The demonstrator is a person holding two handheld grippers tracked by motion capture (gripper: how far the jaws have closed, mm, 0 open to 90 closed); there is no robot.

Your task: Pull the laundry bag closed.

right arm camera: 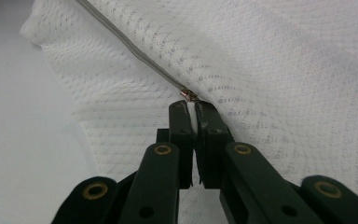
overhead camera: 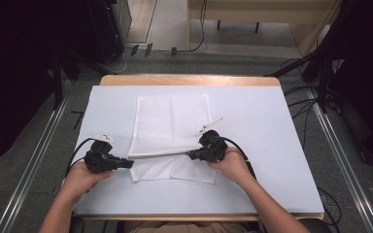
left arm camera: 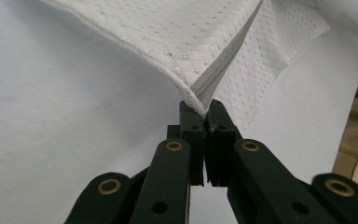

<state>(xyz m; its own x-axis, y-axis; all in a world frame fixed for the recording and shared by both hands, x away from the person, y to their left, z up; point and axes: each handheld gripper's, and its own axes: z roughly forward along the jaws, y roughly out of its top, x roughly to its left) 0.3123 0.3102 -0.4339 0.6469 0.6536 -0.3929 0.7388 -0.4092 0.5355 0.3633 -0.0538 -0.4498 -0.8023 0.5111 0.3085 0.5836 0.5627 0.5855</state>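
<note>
The left tool (left arm camera: 204, 114) is clamped on the end of the zip (left arm camera: 223, 60) of a white mesh bag (overhead camera: 171, 127) lying mid-bench (overhead camera: 272, 145); the right tool (right arm camera: 192, 114) pinches the zip pull (right arm camera: 189, 95). Best keep the zip taut and draw the pull straight along it. Nothing else crowds the bench.

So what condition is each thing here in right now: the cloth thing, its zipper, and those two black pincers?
White mesh bag: lying on the table, its zippered edge lifted and pulled taut.
Zipper: closed along the visible stretch, slider at the right gripper's tips.
Left gripper: shut on the bag's corner at the zipper's end.
Right gripper: shut at the zipper slider.
Table: covered by a white sheet.
</note>
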